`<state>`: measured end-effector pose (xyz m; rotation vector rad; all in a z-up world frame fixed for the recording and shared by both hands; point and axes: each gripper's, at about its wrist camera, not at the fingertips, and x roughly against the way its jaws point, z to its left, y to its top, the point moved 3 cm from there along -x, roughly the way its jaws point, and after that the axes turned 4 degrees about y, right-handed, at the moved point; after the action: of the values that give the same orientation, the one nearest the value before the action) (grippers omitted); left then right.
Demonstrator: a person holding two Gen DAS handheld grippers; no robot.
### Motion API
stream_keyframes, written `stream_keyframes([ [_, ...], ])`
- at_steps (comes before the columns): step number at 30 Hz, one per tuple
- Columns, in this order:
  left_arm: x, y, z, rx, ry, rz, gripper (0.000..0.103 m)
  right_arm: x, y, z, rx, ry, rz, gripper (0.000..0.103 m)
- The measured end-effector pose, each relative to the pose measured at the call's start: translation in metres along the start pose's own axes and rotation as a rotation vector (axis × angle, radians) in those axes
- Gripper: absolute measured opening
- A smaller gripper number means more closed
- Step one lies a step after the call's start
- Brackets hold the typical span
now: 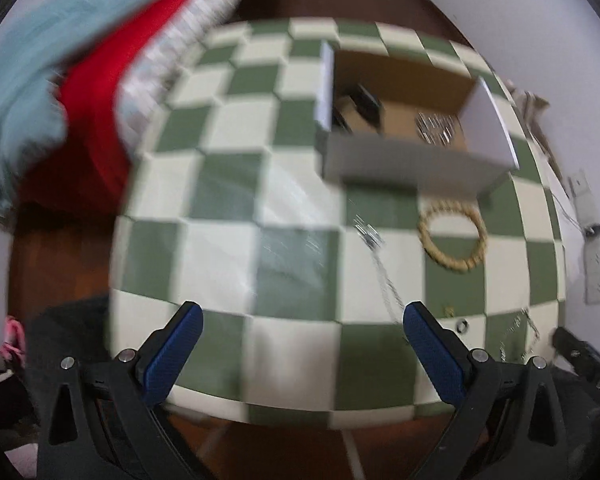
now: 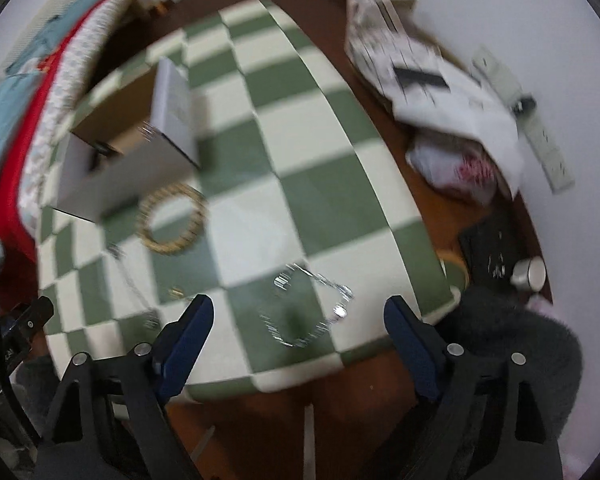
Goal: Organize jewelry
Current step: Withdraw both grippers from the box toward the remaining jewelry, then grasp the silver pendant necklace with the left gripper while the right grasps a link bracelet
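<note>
We hold the left gripper (image 1: 300, 330) and right gripper (image 2: 296, 322) spread wide, both empty. The silver chain (image 2: 310, 308) lies on the checkered table (image 2: 260, 200) below the right gripper. It looks light, limp and slippery; pinch a bunched section.

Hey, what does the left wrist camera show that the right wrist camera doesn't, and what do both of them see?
Only the left wrist view looks into the open box, showing silvery jewelry on its floor. Only the right wrist view shows the silver chain bracelet looped ahead of the open right hand-held gripper, plus white bags on the floor. Both show the checkered table, the gold beaded bracelet and the thin chain necklace.
</note>
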<state>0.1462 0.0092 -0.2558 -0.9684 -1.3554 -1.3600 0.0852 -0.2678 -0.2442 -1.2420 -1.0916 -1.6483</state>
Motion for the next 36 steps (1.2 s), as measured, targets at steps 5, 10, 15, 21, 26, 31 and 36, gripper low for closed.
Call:
stream_keyframes([
  [5,-0.032,-0.005,-0.03,-0.057,0.006,0.068,0.084,-0.04,-0.008,-0.026,-0.054,-0.024,0.076,0.076],
  [10,-0.045,-0.006,-0.053,-0.102,0.011,0.087,0.084,-0.057,-0.01,-0.033,-0.074,-0.043,0.1,0.066],
  [15,-0.044,-0.018,-0.067,-0.159,0.015,0.08,0.084,-0.058,-0.01,-0.03,-0.049,-0.055,0.092,0.063],
  [21,-0.04,-0.046,-0.077,-0.216,0.022,0.069,0.082,-0.06,-0.011,-0.025,-0.016,-0.083,0.084,0.063],
  [26,-0.039,-0.055,-0.085,-0.242,0.022,0.065,0.051,-0.06,-0.012,-0.021,0.014,-0.109,0.073,0.063],
  [31,-0.035,-0.058,-0.094,-0.261,0.006,0.055,0.013,-0.058,-0.011,-0.021,0.027,-0.108,0.061,0.056],
  [36,-0.033,-0.062,-0.107,-0.275,0.011,0.049,0.004,-0.057,-0.008,-0.019,0.039,-0.107,0.044,0.029],
])
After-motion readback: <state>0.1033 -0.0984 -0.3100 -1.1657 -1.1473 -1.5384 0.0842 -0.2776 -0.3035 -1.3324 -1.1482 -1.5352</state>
